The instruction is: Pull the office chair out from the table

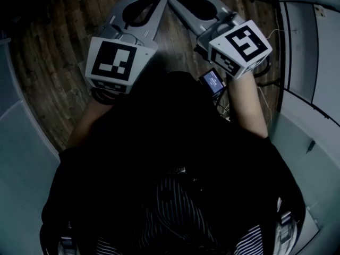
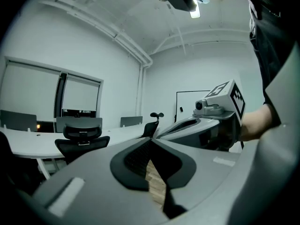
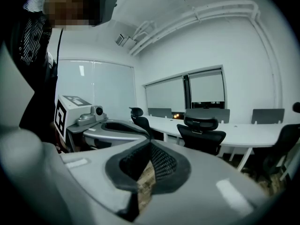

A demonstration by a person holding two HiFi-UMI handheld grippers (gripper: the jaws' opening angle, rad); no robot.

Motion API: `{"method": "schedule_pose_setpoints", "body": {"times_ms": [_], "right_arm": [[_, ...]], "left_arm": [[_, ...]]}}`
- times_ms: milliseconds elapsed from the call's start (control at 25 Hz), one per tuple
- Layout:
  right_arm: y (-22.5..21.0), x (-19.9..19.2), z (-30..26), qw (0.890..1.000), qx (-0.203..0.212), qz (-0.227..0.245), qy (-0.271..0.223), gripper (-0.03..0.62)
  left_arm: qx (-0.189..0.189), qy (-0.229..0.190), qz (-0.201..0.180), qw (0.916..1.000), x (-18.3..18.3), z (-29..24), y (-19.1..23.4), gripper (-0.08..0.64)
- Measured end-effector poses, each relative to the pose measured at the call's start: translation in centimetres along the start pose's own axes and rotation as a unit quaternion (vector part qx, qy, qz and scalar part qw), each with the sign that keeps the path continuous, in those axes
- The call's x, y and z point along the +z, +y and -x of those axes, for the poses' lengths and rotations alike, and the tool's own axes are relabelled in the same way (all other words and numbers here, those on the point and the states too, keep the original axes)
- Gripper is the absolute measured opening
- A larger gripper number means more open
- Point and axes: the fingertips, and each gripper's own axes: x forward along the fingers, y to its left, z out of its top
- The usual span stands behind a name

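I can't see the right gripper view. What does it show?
The right gripper, its jaws shut with nothing between them, points across a white room toward a black office chair standing at a long white table. The left gripper shows beside it at the left, their tips close together.

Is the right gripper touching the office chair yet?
Apart. The right gripper view shows the office chair at the table, well beyond the shut jaws of the right gripper.
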Motion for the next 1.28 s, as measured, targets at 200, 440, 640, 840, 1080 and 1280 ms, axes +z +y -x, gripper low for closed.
{"method": "schedule_pose_setpoints", "body": {"times_ms": [200, 440, 640, 840, 1080, 1280], "right_arm": [[0.7, 1.1, -2.7, 1.0, 0.008, 0.009, 0.0, 0.0], [0.3, 2.8, -4.7, 0.999, 0.023, 0.013, -0.018, 0.0], [0.1, 3.2, -6.4, 0.999, 0.045, 0.021, -0.017, 0.0], [-0.8, 3.9, -9.0, 0.998, 0.057, 0.01, -0.031, 0.0], [-5.5, 5.7, -11.3, 0.998, 0.056, 0.031, -0.028, 0.0], [-9.4, 6.2, -11.8, 0.997, 0.045, 0.062, -0.017, 0.0]], "left_arm": [[-0.006, 0.007, 0.001, 1.0, -0.5, 0.7, 2.8, 0.003], [0.004, -0.002, -0.017, 0.9998, -0.1, 1.5, 4.4, 0.003], [0.002, 0.011, -0.025, 0.9996, -0.4, 1.4, 5.9, 0.003], [-0.002, 0.025, -0.024, 0.9994, -1.5, 0.4, 7.9, 0.003], [0.014, 0.019, -0.017, 0.9996, -0.2, -3.7, 11.5, 0.003], [0.034, 0.007, -0.025, 0.9991, 1.6, -6.7, 14.2, 0.003]]}}
